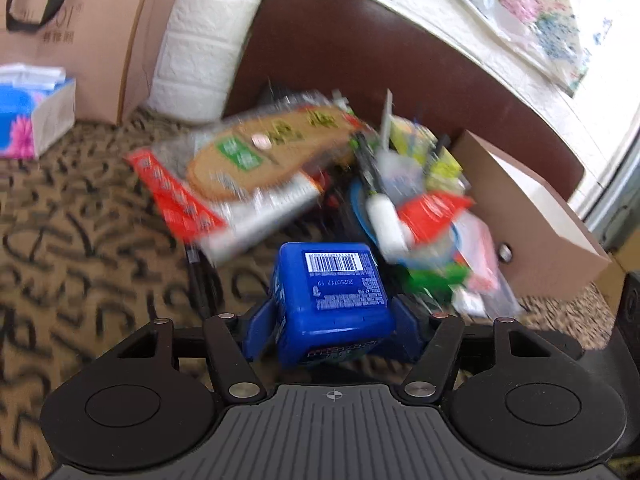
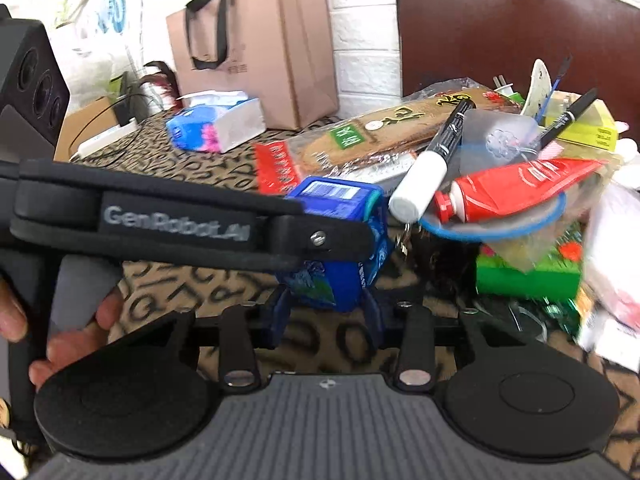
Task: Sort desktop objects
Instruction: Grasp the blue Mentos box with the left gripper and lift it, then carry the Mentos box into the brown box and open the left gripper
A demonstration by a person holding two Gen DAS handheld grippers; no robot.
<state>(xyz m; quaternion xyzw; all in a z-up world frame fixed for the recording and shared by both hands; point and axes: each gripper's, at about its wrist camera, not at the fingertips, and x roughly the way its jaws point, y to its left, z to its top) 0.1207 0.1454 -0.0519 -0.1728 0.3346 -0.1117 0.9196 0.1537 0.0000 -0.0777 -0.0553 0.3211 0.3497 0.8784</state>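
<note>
Left gripper (image 1: 332,320) clenched on a blue box (image 1: 330,300), barcode face up, right gripper (image 2: 326,320) jaws released and apart, box (image 2: 340,240) just beyond them at 12 o'clock, pile with red tube (image 2: 516,188) and marker (image 2: 432,164) at 2 o'clock, patterned tablecloth (image 1: 80,240) below.

- A tan paper bag (image 2: 256,48) with black handles stands against the white brick wall (image 2: 360,68).
- A dark brown chair back (image 2: 516,32) rises behind the table.
- A patterned tablecloth (image 1: 80,232) — tan with black squiggles — covers the table.
</note>
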